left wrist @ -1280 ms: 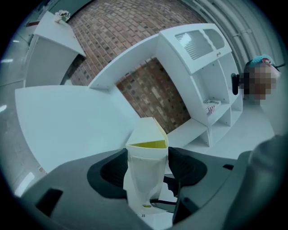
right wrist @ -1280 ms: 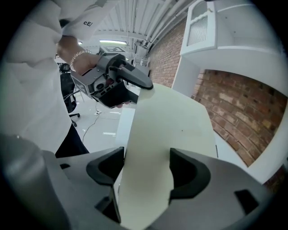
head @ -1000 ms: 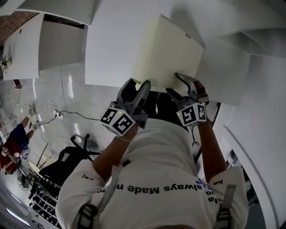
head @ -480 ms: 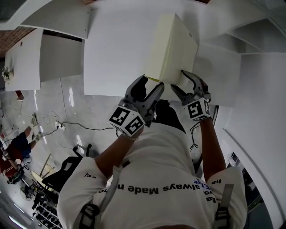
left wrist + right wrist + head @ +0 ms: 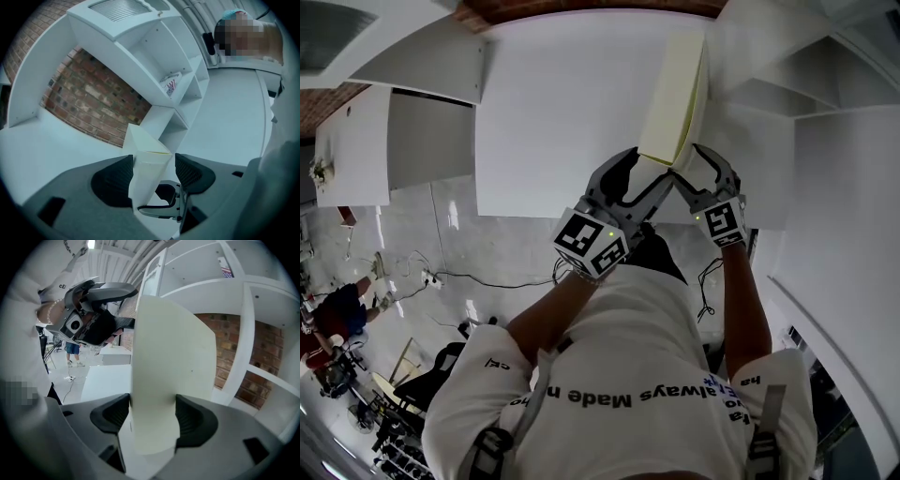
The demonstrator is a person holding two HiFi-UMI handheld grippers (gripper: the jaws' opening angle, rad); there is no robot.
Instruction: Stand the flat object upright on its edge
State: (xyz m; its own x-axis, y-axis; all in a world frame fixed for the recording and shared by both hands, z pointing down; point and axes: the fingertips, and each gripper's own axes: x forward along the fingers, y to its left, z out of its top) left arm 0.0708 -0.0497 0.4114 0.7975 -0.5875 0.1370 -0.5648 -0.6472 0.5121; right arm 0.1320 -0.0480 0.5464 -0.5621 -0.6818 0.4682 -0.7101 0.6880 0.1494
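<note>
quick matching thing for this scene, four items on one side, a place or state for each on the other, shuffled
1 cream board
2 right gripper
3 brick wall
4 table

a white, beneath the cream board
b behind the white shelves
c shut on the cream board
d tipped nearly upright

Pairs: 1-d, 2-c, 3-b, 4-a
</note>
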